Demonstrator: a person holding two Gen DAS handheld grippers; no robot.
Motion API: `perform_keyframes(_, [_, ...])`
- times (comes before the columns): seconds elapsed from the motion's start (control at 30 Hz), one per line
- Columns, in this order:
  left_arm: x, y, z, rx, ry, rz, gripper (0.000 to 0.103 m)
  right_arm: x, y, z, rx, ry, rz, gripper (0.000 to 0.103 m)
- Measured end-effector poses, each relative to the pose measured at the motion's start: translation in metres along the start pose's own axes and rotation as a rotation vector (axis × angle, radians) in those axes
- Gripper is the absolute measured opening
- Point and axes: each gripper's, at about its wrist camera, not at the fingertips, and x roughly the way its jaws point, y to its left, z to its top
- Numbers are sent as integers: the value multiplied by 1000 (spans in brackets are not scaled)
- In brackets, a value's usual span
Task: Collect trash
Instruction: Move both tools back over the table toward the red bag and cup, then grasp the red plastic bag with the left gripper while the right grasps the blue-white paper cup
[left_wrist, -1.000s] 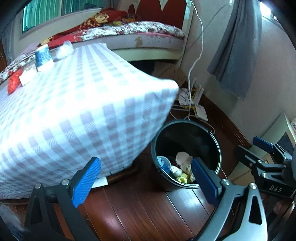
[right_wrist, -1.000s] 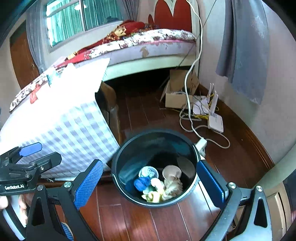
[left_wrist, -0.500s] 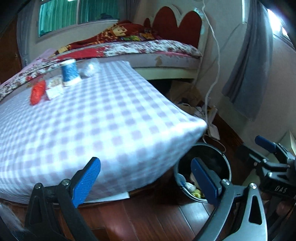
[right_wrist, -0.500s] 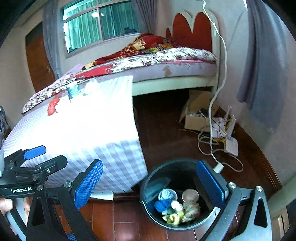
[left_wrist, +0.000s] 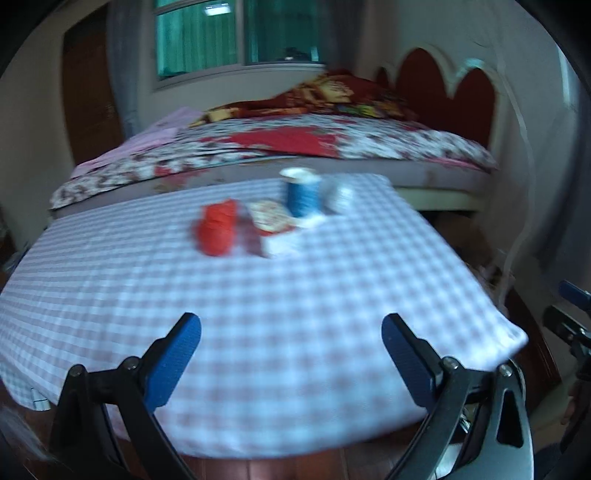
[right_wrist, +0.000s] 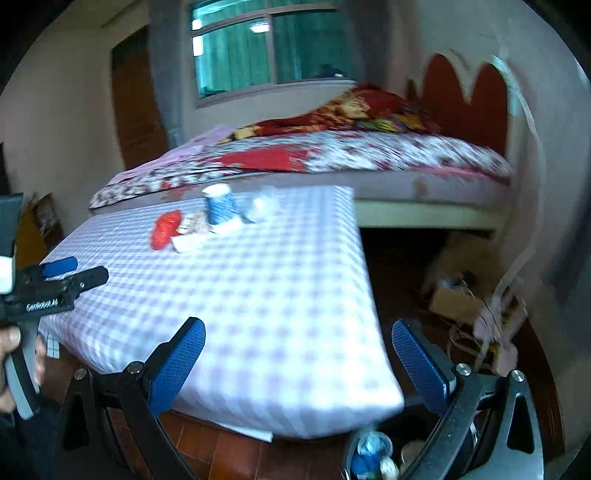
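Observation:
On the checked tablecloth (left_wrist: 280, 302) lie a red crumpled wrapper (left_wrist: 216, 229), a patterned packet (left_wrist: 271, 217), white paper (left_wrist: 284, 243), a blue paper cup (left_wrist: 302, 192) and a clear crumpled piece (left_wrist: 338, 194). They also show in the right wrist view: the wrapper (right_wrist: 165, 229), the cup (right_wrist: 219, 205). My left gripper (left_wrist: 290, 363) is open and empty over the near table edge. My right gripper (right_wrist: 297, 369) is open and empty over the table's right corner, above the black bin (right_wrist: 373, 456) holding trash. Both views are blurred.
A bed (left_wrist: 332, 147) with a red headboard stands behind the table. A cardboard box (right_wrist: 456, 299), cables and a router (right_wrist: 495, 332) lie on the wood floor at right. The left gripper (right_wrist: 55, 284) and a hand show at the right wrist view's left edge.
Both grippers have risen and tilted up from the bin to face the tabletop. The bin has dropped out of the left view and to the bottom of the right view.

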Motion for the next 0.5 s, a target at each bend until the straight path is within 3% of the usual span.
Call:
perform_keyframes(0.27, [64, 63, 31, -80, 10, 71, 92, 117, 54, 63, -109, 86, 19, 102])
perform_keyframes(0.33, [86, 72, 37, -91, 32, 66, 88, 141, 65, 71, -142, 108, 2, 102])
perform_keyframes(0.5, [137, 81, 51, -100, 72, 36, 81, 189, 81, 96, -162, 106, 73, 102])
